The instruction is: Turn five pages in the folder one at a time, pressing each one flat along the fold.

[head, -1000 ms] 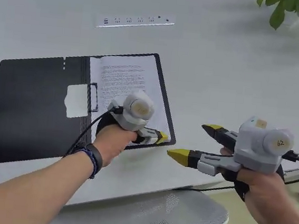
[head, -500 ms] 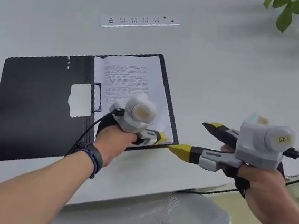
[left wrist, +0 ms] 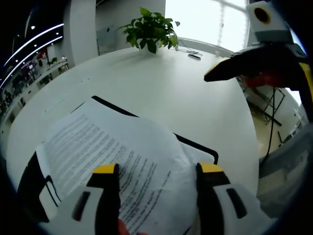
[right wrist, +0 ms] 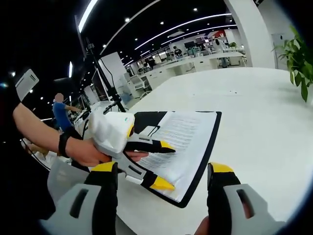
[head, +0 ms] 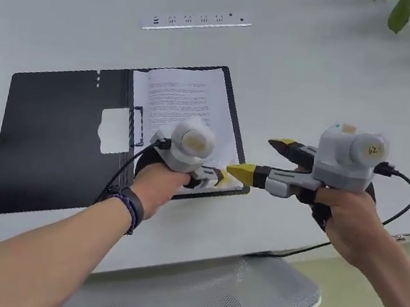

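The folder (head: pixel 46 145) lies open on the white table, its black cover to the left and a printed page (head: pixel 184 108) to the right. My left gripper (head: pixel 213 177) is at the page's near right corner. In the left gripper view its jaws stand open (left wrist: pixel 157 169) and the page (left wrist: pixel 122 147) bulges up between them. My right gripper (head: pixel 257 158) hovers open just right of that corner, pointing at it. In the right gripper view the left gripper (right wrist: pixel 161 165) straddles the page (right wrist: pixel 188 134) edge ahead of my open right gripper (right wrist: pixel 164 169).
A power strip (head: pixel 196 20) is set in the table beyond the folder. A potted plant (left wrist: pixel 149 32) stands at the far right. The near table edge runs just below the folder, with a mesh chair (head: pixel 199 291) under it. A cable (head: pixel 403 209) trails from the right gripper.
My right gripper has moved left and up, close to the folder's near right corner. The left gripper has stayed at that corner.
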Available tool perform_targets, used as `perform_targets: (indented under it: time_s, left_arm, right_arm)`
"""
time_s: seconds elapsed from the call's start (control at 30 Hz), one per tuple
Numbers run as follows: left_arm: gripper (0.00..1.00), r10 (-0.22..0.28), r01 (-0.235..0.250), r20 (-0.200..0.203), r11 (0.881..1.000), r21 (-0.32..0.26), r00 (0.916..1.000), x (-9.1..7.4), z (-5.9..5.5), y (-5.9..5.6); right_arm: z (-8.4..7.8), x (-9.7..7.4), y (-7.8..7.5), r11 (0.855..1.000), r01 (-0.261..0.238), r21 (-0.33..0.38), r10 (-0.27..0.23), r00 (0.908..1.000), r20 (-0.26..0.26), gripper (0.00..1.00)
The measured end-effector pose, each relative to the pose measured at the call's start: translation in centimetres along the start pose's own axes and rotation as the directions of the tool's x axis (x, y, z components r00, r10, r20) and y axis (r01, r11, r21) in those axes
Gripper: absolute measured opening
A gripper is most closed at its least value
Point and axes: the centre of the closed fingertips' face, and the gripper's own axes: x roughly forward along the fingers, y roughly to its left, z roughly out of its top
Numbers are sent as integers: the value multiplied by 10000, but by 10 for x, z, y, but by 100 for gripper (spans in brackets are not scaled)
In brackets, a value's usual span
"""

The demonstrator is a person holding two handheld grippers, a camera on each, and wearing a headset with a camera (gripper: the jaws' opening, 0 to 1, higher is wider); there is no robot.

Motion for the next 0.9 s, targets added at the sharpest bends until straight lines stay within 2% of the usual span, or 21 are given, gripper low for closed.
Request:
perform_targets:
  time_s: [0.07,0.23,0.33,0.53,0.7,0.9]
  left_arm:
    - [64,-7,7,6,10000,-10,10000,0,0,0]
    - [64,-30,30,18,10000,-33,10000,0,0,0]
    - [64,-29,29,21,10000,-26,10000,0,0,0]
    - [64,-37,37,4,10000,-89,10000,1,0,0]
    - [64,-40,40,-15,10000,-78,10000,0,0,0]
    - [64,-50,50,-3,9999,-104,10000,0,0,0]
  right_arm:
    - [-1,6,-6,9998,-54,173,53,10000,55,71]
    - [-4,21,-24,9917,-58,1285,17,9995,324,65]
    - [-11,31,-32,9901,-23,1407,-5,9998,200,61]
    - [-20,48,-35,9829,-257,1824,252,9997,49,55]
    - [-12,57,-36,9702,-570,2354,454,9975,544,48]
    - [-13,69,-38,9635,-672,2593,573,9973,458,44]
